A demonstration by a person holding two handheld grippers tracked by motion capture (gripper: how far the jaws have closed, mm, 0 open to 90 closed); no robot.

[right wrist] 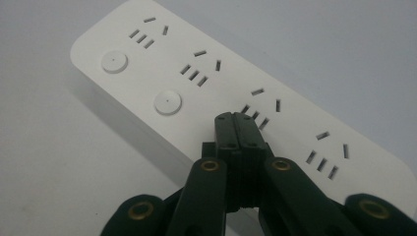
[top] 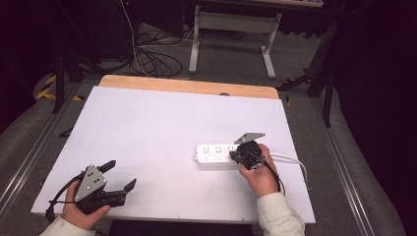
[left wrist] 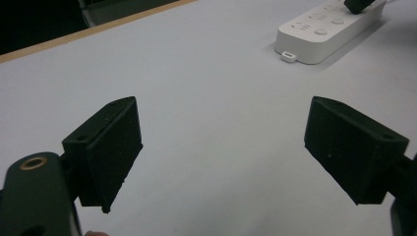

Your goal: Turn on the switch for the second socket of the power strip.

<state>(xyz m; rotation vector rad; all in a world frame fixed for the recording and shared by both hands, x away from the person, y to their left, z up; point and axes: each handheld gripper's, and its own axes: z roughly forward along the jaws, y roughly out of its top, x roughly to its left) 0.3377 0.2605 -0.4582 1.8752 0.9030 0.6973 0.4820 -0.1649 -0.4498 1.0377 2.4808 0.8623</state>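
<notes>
A white power strip (top: 212,156) (left wrist: 319,32) (right wrist: 147,69) lies flat on the white table (top: 162,123), right of centre. It has several socket groups and round buttons (right wrist: 167,102) along one side. My right gripper (top: 234,156) (right wrist: 239,118) is shut with nothing between its jaws. Its tips press down on the strip's top, in line with the row of buttons and beside the third socket group; whatever is under them is hidden. My left gripper (top: 120,175) (left wrist: 221,147) is held open and empty near the table's front left corner, well apart from the strip.
The strip's white cord (top: 291,160) runs off toward the table's right edge. A bare wooden strip (top: 187,86) marks the far edge of the table. Beyond it stand a white desk frame (top: 196,44) and loose cables on the floor (top: 157,61).
</notes>
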